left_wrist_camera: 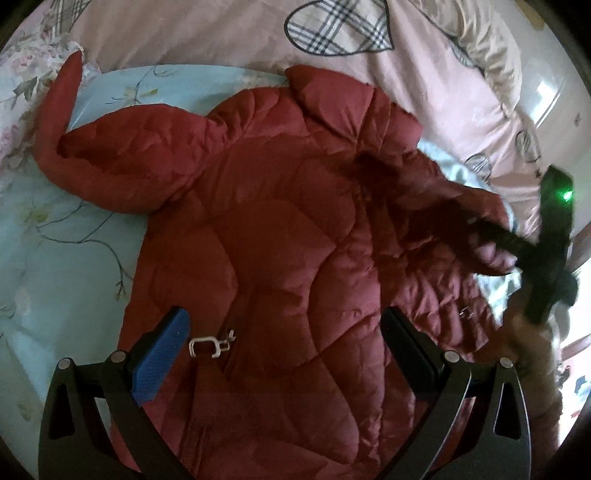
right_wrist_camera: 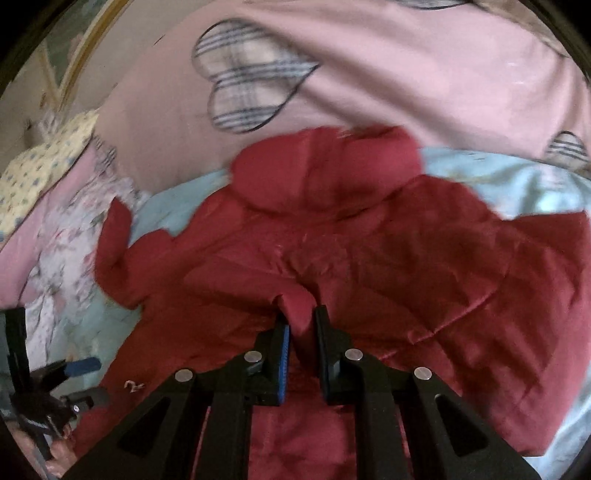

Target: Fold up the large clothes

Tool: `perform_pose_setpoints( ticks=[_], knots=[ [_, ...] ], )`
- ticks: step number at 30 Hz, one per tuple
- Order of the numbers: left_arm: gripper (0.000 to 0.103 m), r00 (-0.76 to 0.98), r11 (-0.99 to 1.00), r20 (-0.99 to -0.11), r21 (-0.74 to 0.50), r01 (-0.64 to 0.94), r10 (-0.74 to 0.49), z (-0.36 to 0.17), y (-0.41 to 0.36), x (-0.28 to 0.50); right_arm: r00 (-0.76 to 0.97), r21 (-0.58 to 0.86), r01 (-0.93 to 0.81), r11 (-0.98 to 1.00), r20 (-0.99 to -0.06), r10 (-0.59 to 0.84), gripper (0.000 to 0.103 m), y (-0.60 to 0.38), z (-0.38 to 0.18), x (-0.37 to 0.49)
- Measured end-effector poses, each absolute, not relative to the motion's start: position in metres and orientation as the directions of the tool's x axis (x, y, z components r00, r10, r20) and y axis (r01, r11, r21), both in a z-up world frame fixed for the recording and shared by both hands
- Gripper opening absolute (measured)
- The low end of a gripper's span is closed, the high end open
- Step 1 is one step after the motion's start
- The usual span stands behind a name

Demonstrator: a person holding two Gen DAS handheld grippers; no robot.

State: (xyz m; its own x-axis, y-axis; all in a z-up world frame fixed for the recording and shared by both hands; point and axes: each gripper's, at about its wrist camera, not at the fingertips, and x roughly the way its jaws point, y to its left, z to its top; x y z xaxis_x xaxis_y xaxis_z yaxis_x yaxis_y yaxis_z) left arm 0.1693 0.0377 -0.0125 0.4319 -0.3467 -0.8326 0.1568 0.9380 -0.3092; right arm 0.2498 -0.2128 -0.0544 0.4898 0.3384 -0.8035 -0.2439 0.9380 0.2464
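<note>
2 handheld grippers are over 1 dark red quilted puffer jacket, which lies front up on a pale blue floral bedsheet, collar toward the far side against a pink quilt with plaid hearts.

Right gripper: fingers together, clamped on a raised pinch of the jacket's red fabric. From the left wrist camera it appears as a blurred dark shape at the right edge, with the right sleeve drawn over the body of the garment. Judgement: this sleeve is being carried inward as the first fold, which would explain the pinch being held up off the bed rather than pressed down.

Left gripper: fingers wide apart, nothing between them, hovering over the near front panel. The silver zipper pull lies just beside its blue pad. Judgement: it is placed to steady the lower front or to take the hem next.

Left sleeve is spread out to the far left, its cuff curling up toward a floral pillow; it is not yet folded.

Folding looks barely begun.
</note>
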Motion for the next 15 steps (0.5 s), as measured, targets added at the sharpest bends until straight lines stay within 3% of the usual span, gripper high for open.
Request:
perform_pose_setpoints(
  ticks=[15],
  knots=[
    [0.103,0.322,0.790,-0.729,-0.602,0.117,-0.604,-0.022,0.059,0.273,0.393,0.313,-0.433,0.845,-0.778,0.490,0.013,-0.137,-0.093,0.250]
  ],
)
